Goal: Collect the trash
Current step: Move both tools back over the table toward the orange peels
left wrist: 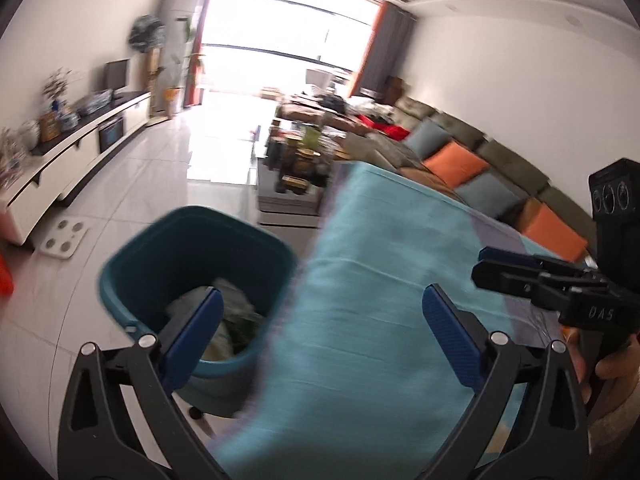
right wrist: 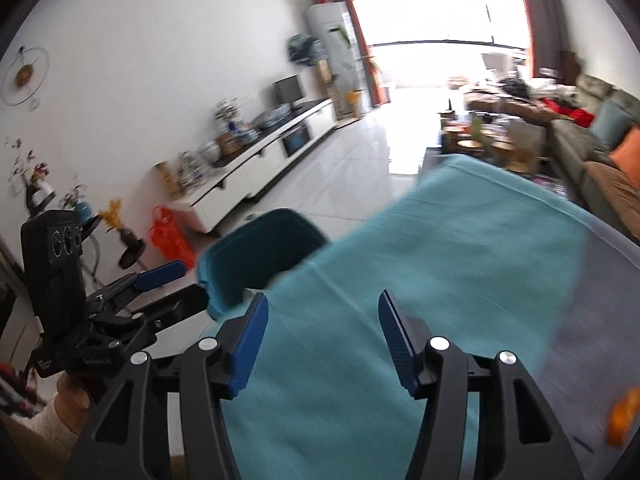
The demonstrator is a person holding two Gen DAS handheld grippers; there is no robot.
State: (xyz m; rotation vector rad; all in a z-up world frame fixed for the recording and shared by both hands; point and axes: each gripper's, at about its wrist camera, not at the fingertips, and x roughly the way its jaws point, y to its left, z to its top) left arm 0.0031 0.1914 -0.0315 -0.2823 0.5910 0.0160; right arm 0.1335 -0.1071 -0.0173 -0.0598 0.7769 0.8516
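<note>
A teal waste bin (left wrist: 192, 248) stands on the floor beside a table under a turquoise cloth (left wrist: 384, 264). Crumpled pale and green trash (left wrist: 228, 316) lies inside it. My left gripper (left wrist: 324, 332) is open and empty, its left finger over the bin and its right finger over the cloth. In the right wrist view the left gripper (right wrist: 184, 286) hovers by the bin (right wrist: 260, 252). My right gripper (right wrist: 324, 344) is open over the cloth (right wrist: 440, 248), nothing between its pads; it also shows as the right gripper (left wrist: 482, 264). A blurred orange scrap (right wrist: 622, 412) lies on the table at the lower right.
A white low cabinet (left wrist: 76, 160) runs along the left wall, with a bathroom scale (left wrist: 64, 238) on the floor before it. A red plastic bag (right wrist: 170, 236) sits by the cabinet end. A cluttered coffee table (left wrist: 296, 168) and a sofa with cushions (left wrist: 480, 164) lie beyond.
</note>
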